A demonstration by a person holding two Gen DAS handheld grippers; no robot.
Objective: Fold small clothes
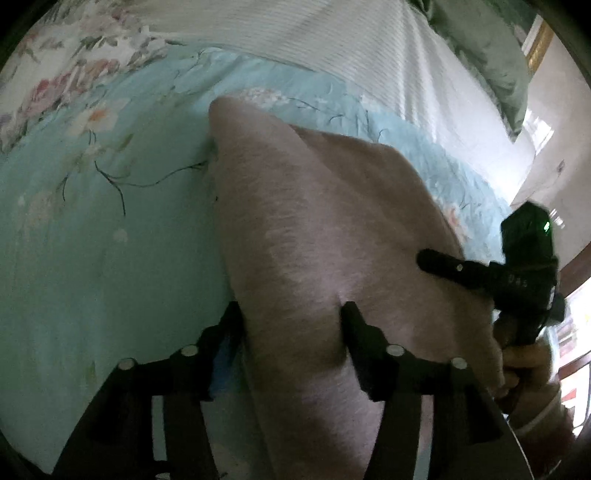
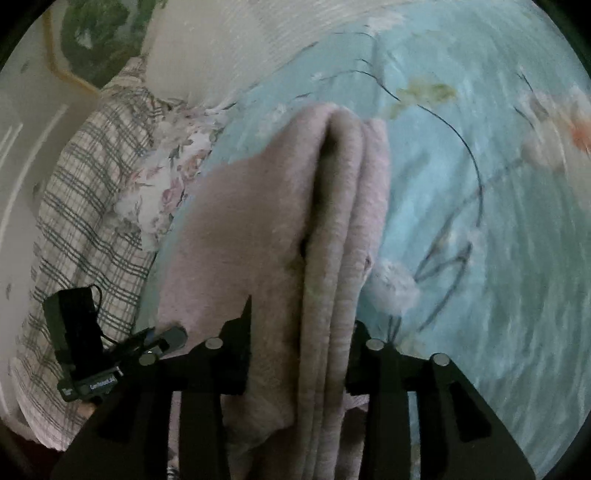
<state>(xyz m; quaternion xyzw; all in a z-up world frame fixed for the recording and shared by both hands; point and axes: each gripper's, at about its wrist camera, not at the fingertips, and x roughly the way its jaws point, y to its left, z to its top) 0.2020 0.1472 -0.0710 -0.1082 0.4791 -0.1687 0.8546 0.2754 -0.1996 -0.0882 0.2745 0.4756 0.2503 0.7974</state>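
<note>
A dusty-pink fleecy garment [image 1: 314, 221] hangs over the pale blue floral bedsheet [image 1: 110, 240]. My left gripper [image 1: 291, 314] is shut on a thick bunch of it; the cloth fills the gap between the fingers. At the right of the left wrist view, one finger [image 1: 443, 264] of the right gripper rests on the same cloth, with a hand [image 1: 528, 365] behind it. In the right wrist view the garment [image 2: 240, 221] shows several folded layers, and my right gripper [image 2: 303, 317] is shut on that stack. One of the left gripper's fingers [image 2: 166, 341] shows at lower left.
The blue sheet [image 2: 480, 258] spreads to the right. A white ribbed cover [image 1: 295, 33] lies beyond the garment, with a green pillow [image 1: 491, 55] at the far corner. A plaid cloth [image 2: 81, 206] and a white rose-print cloth [image 2: 166, 184] lie at the bed's left side.
</note>
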